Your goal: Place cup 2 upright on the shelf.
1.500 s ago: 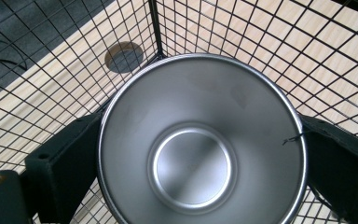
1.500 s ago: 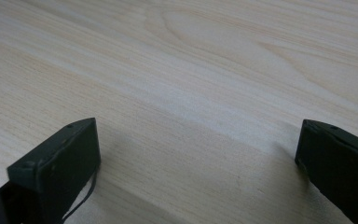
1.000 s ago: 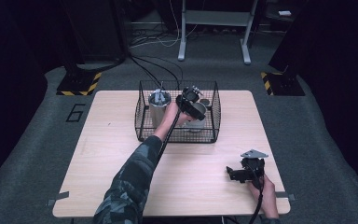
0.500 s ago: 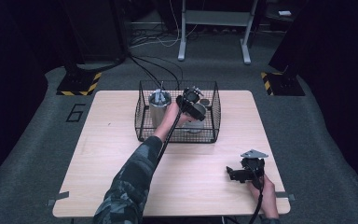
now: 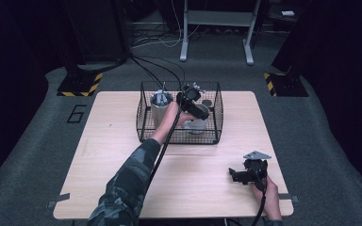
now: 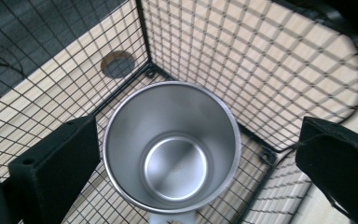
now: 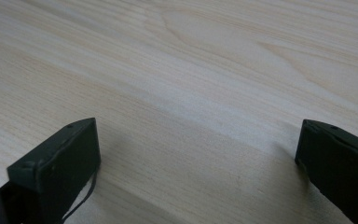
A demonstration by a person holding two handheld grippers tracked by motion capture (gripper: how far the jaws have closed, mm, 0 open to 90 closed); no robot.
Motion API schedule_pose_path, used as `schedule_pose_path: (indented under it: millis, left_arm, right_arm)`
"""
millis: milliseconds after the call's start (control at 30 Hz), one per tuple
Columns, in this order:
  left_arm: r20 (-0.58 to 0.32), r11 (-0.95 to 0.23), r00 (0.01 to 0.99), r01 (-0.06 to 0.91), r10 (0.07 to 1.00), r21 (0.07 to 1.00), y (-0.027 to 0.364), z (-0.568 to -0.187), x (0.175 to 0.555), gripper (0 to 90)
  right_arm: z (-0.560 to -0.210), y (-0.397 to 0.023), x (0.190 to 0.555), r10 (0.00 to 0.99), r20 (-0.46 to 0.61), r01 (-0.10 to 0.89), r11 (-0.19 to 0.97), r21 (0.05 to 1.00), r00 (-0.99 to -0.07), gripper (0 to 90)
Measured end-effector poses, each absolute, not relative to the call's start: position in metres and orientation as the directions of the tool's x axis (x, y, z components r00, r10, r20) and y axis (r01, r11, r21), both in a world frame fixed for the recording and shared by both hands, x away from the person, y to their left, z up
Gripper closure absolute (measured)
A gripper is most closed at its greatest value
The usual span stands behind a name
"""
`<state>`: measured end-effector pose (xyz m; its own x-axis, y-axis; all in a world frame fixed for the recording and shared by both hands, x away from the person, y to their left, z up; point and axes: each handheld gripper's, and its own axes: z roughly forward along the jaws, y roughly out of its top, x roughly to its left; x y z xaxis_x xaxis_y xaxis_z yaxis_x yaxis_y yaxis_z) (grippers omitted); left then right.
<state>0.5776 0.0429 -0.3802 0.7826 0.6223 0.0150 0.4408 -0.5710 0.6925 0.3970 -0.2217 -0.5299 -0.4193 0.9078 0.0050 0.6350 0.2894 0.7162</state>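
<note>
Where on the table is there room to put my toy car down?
The bare wooden table left of the sleeve, and the strip between the wire basket and the right gripper, are free. The basket is crowded: two metal cups and the left gripper are in it.

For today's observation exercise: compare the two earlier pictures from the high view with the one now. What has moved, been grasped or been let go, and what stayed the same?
Nothing has visibly changed. The left gripper still hangs open over the steel cup in the wire basket. The right gripper still rests open on the table, and the metal container still stands in the basket's left corner.
</note>
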Motion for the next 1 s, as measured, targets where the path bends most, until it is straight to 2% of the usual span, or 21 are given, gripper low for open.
schedule_pose_path:
  millis: [300,533,767,1000]
  left_arm:
    - [0.038,-0.575,0.807,0.386,0.590,0.722,0.057,-0.359,0.547,0.0]
    - [0.087,-0.587,0.824,0.321,0.560,0.743,0.073,-0.351,0.509,0.0]
    - [0.128,-0.598,0.820,0.290,0.558,0.747,0.104,-0.354,0.472,0.1]
    - [0.122,-0.584,0.814,0.295,0.569,0.756,0.139,-0.363,0.442,0.0]
  right_arm:
    - [-0.530,-0.222,0.397,0.908,0.003,0.633,0.290,0.717,-0.419,0.0]
    - [-0.530,-0.222,0.397,0.905,-0.003,0.631,0.299,0.716,-0.426,0.0]
    - [-0.530,-0.222,0.397,0.905,-0.003,0.631,0.299,0.716,-0.425,0.0]
    - [-0.530,-0.222,0.397,0.906,-0.004,0.631,0.298,0.716,-0.424,0.0]
